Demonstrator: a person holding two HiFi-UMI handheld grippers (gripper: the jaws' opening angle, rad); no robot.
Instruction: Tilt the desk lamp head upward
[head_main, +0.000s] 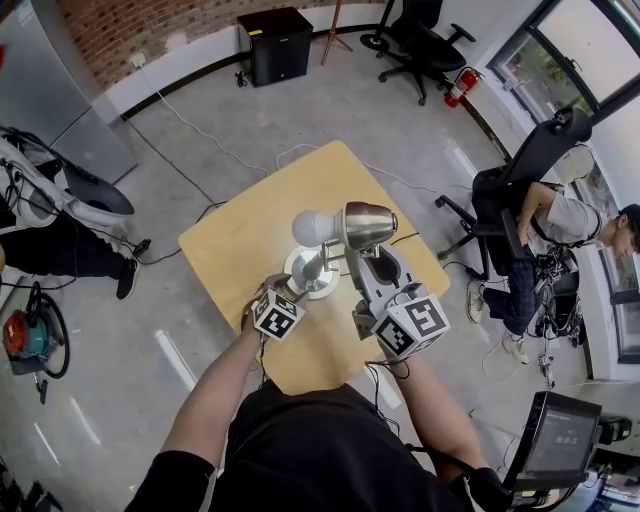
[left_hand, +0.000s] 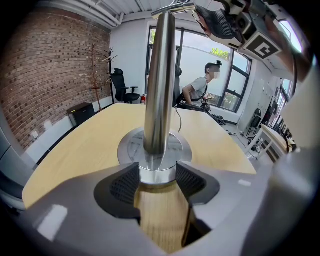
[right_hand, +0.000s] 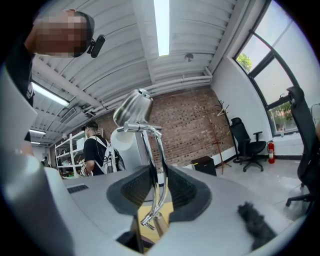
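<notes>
brushed-steel desk lamp head (head_main: 370, 224) sits up the arm from the right gripper (right_hand: 155, 186)
right gripper clamps the thin chrome lamp arm (right_hand: 149, 150); left gripper (left_hand: 157, 181) clamps the steel pole's foot (left_hand: 158, 169), at the pale wooden table (head_main: 235, 245) middle.

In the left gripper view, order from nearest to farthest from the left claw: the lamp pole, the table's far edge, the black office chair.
1. Lamp pole: held in the left claw, centre.
2. Table's far edge: behind the pole.
3. Black office chair: beyond, left, near the brick wall.
</notes>
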